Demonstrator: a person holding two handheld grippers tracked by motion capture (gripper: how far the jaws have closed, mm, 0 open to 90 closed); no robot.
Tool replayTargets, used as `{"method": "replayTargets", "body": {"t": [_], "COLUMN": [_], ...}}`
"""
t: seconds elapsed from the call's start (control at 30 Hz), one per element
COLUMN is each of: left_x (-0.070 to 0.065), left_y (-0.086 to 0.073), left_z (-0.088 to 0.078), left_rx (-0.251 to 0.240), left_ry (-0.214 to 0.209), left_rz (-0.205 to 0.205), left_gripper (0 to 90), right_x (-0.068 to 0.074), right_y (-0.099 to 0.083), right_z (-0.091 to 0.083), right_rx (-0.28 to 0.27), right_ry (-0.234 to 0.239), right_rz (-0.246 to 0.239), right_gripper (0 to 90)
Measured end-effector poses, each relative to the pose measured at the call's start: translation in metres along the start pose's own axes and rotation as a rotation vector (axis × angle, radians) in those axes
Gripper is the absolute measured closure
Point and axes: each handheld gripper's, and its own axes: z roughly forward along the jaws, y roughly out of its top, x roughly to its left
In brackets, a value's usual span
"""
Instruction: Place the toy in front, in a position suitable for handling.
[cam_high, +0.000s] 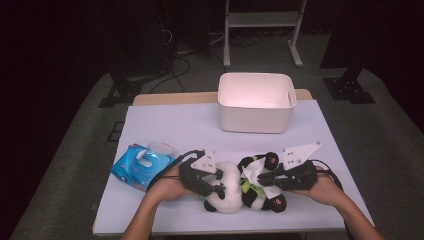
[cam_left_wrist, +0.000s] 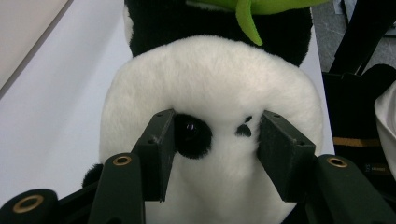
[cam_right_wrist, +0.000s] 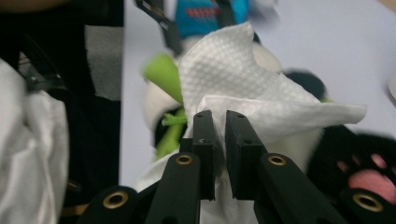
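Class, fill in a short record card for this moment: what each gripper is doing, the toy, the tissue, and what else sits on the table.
Left gripper: jaws clamped on the panda toy's head
Right gripper: jaws pinched shut on a white tissue
Panda toy: lies on its side on the table
White tissue: draped over the panda's body
Tissue pack: blue, at the left
White bin: at the far edge, empty as far as visible

Each gripper, the left gripper (cam_high: 216, 188) and the right gripper (cam_high: 261, 178), is matt black, with a pale grey three-cornered plate on top (dotted with small dark holes); a black cable trails from each; the jaws are blocky black pads on arms set with brass-ringed screw holes; the person's forearms are bare, no sleeves.
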Motion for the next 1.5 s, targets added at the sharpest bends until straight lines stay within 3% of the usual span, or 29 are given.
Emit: {"method": "replayTargets", "body": {"t": [0.07, 0.1, 0.23, 0.3, 0.33, 0.4, 0.47, 0.53, 0.63, 0.73, 0.83, 0.93, 1.0, 1.1, 1.2, 1.23, 1.33, 1.4, 1.5], "left_x": [0.001, 0.001, -0.001, 0.000, 0.001, 0.002, 0.002, 0.002, 0.002, 0.003, 0.003, 0.002, 0.000, -0.001, 0.001, 0.000, -0.002, -0.002, -0.001], "left_y": [-0.001, -0.001, -0.001, -0.001, -0.001, 0.000, 0.001, 0.003, 0.003, 0.002, 0.002, 0.004, 0.003, -0.003, -0.003, -0.001, 0.004, 0.006, 0.009], "left_z": [-0.001, -0.001, 0.000, 0.000, 0.000, 0.001, 0.003, 0.004, 0.004, 0.003, 0.001, -0.009, -0.016, -0.020, -0.012, -0.008, 0.009, 0.014, 0.017], "left_rx": [0.003, 0.000, 0.003, 0.004, 0.005, 0.007, 0.010, 0.014, 0.010, 0.014, 0.006, 0.022, 0.070, 0.057, 0.039, 0.045, 0.105, 0.088, 0.080], "left_ry": [-0.002, -0.002, 0.004, 0.008, 0.012, 0.012, 0.017, 0.022, 0.027, 0.029, 0.041, 0.059, 0.083, 0.043, 0.007, 0.014, 0.031, 0.033, 0.042], "left_rz": [0.001, 0.000, 0.007, 0.004, -0.004, -0.007, -0.012, -0.009, -0.014, -0.013, -0.026, -0.021, 0.004, -0.007, -0.019, -0.010, 0.026, 0.019, 0.009], "left_gripper": [47.3, 47.3, 47.3, 47.3, 47.3, 47.4, 47.4, 47.4, 47.4, 47.3, 46.8, 42.6, 37.8, 36.9, 40.2, 41.3, 44.9, 46.1, 46.1], "right_x": [0.005, 0.014, 0.023, 0.023, 0.022, 0.021, 0.022, 0.028, 0.038, 0.041, 0.036, 0.029, 0.025, 0.017, 0.009, 0.009, 0.012, 0.018, 0.026], "right_y": [0.004, 0.013, 0.010, 0.007, 0.004, 0.001, 0.001, 0.005, 0.012, 0.012, 0.006, -0.004, -0.009, -0.016, -0.025, -0.028, -0.029, -0.024, -0.007], "right_z": [0.000, 0.005, 0.024, 0.024, 0.015, 0.009, 0.003, 0.003, 0.016, 0.030, 0.027, 0.017, 0.013, 0.005, -0.007, -0.010, -0.016, -0.020, -0.026], "right_rx": [-0.010, -0.003, 0.068, 0.069, 0.090, 0.096, 0.067, 0.042, 0.063, 0.132, 0.157, 0.138, 0.120, 0.097, 0.069, 0.070, 0.070, 0.058, -0.007], "right_ry": [0.013, 0.029, 0.033, 0.030, -0.007, -0.026, -0.025, -0.012, 0.001, -0.027, -0.045, -0.059, -0.062, -0.082, -0.099, -0.105, -0.113, -0.107, -0.093], "right_rz": [-0.013, -0.050, -0.084, -0.088, -0.090, -0.085, -0.071, -0.087, -0.137, -0.183, -0.173, -0.123, -0.096, -0.069, -0.013, -0.004, -0.002, -0.016, -0.054], "right_gripper": [82.3, 82.3, 82.4, 82.5, 82.5, 82.5, 82.5, 82.5, 82.5, 82.6, 82.9, 83.0, 83.1, 83.2, 83.3, 83.3, 83.3, 83.3, 83.3]}}
